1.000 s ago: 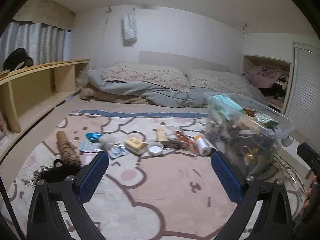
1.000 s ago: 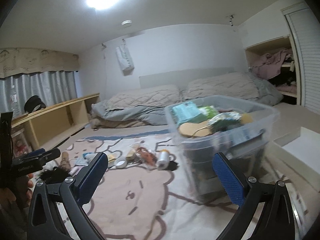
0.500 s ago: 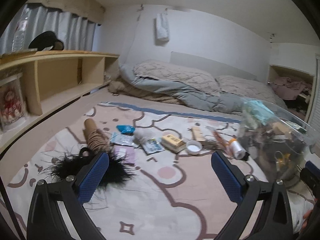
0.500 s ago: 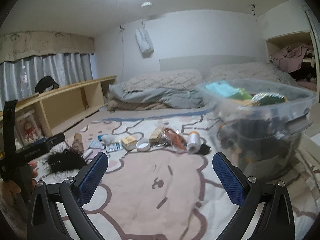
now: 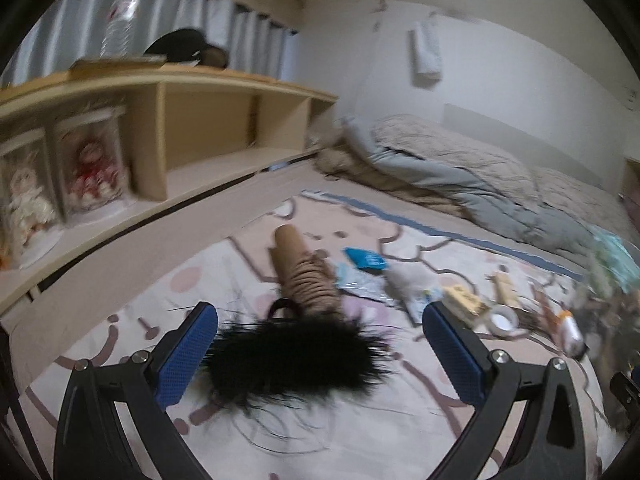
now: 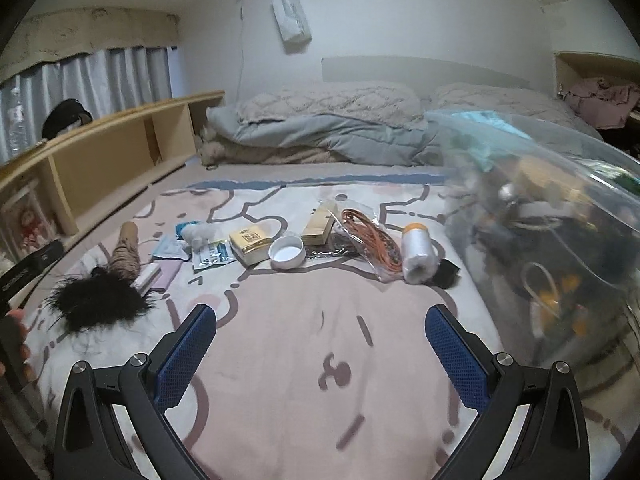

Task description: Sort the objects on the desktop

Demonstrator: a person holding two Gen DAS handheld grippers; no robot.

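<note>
A black feathery tuft [image 5: 296, 356] lies on the pink patterned blanket [image 5: 120, 300], between the open fingers of my left gripper [image 5: 320, 348] but not held. Behind it lies a brown spool of twine [image 5: 304, 276]. The tuft [image 6: 96, 304] and spool [image 6: 126, 258] also show at the left of the right wrist view. My right gripper [image 6: 320, 344] is open and empty over bare blanket [image 6: 304, 340]. Ahead of it lie a yellow box [image 6: 250, 242], a white round lid [image 6: 287, 252], an orange cord in a bag [image 6: 372, 240] and a white thread spool [image 6: 417, 252].
A clear plastic bin [image 6: 552, 232] full of items stands at the right. A wooden shelf [image 5: 180, 128] runs along the left wall. Folded quilts and pillows [image 6: 340, 120] lie at the back. Small packets [image 5: 368, 276] lie beside the twine.
My left gripper has swung left and come down close to the black tuft, which now sits between its fingers. My right gripper has tilted down and moved toward the blanket.
</note>
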